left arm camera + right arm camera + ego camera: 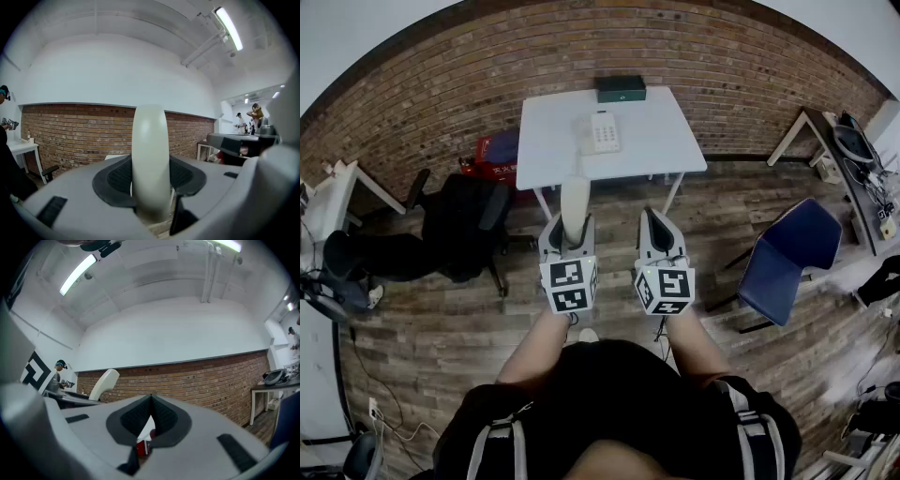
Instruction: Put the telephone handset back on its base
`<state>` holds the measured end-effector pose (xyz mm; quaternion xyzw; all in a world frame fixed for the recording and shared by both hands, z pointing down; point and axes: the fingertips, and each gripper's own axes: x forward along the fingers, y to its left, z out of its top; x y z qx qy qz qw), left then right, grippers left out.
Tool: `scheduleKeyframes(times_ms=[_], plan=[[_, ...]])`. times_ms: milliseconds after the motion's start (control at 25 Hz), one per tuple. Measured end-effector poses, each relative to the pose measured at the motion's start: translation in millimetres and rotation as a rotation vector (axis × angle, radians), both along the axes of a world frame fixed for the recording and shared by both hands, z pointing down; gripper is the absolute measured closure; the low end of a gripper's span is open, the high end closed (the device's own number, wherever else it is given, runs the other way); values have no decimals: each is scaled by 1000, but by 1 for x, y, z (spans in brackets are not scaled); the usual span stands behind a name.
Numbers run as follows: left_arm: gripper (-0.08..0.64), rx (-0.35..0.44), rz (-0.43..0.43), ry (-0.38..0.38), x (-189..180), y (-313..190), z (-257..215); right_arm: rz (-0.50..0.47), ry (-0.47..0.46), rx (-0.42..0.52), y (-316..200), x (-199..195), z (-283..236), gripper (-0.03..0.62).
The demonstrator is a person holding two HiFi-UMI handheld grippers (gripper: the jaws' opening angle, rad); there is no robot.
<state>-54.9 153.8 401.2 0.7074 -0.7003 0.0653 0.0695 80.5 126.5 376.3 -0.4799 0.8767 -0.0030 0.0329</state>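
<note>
Clamped in the left gripper [568, 232]: cream handset [574, 202], long axis running straight out past the jaw tips, free end aimed toward the base [602, 132] on the white table [661, 141], well apart. Right gripper [659, 230] closed, tips together, empty.

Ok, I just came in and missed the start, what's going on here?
A person standing back from the white rectangular table holds a two-jaw gripper in each hand. The left gripper is clamped on an off-white telephone handset. The right gripper is shut and empty. The white keypad phone base sits on the table, handset not yet replaced.
</note>
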Motion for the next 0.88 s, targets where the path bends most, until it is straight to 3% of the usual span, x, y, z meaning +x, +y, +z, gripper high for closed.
scheduleKeyframes(times_ms=[320,560,880], plan=[[354,-6,-1,8,-12,-8,4,-13,-13,-15,-6,-15,5,598],[354,-7,5,19,-20,-19,4,-82,-52,-20,-10,-32,2,598],[354,-5,33,32,-36,-33,6,-39,-10,-21,-21,-49,7,598]])
